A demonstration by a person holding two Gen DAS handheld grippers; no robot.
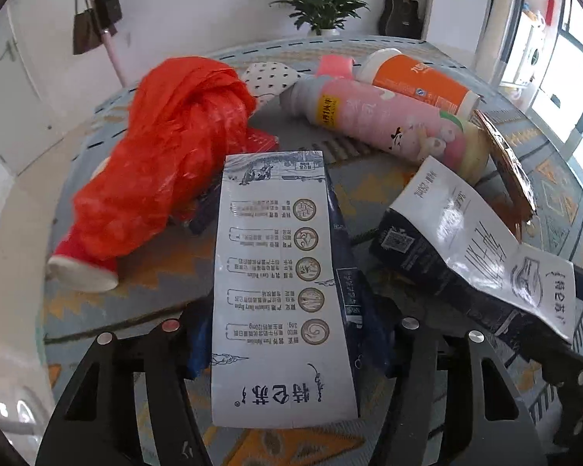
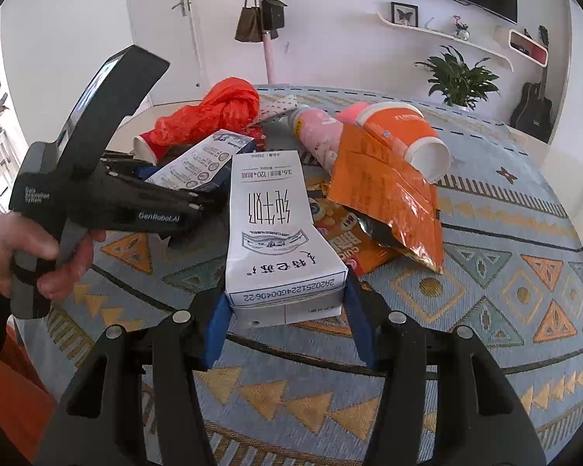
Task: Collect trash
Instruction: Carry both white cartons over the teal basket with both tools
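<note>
While both grippers are each clamping a milk carton, the risk is sitting in the grips themselves: the left gripper [image 1: 287, 334] is pinching its carton [image 1: 280, 283] low on the body with blue-padded fingers [image 1: 198, 345], and the glossy printed card is looking slick, so a tilt could be letting it slide out. The right gripper [image 2: 287, 322] is squeezing the second carton [image 2: 276, 240] at its folded bottom seam, which is already looking creased; harder pressure is likely crushing it. Both cartons are hanging just over the woven patterned tabletop [image 2: 505, 272], right in front of the trash pile: crinkly red plastic bag [image 1: 175, 147] over a paper cup, smooth pink bottle [image 1: 384, 120], orange cup [image 2: 404, 136], foil snack wrapper [image 2: 388, 194]. Cartons are sitting near each other, so swinging either is risking a knock into the pile.
</note>
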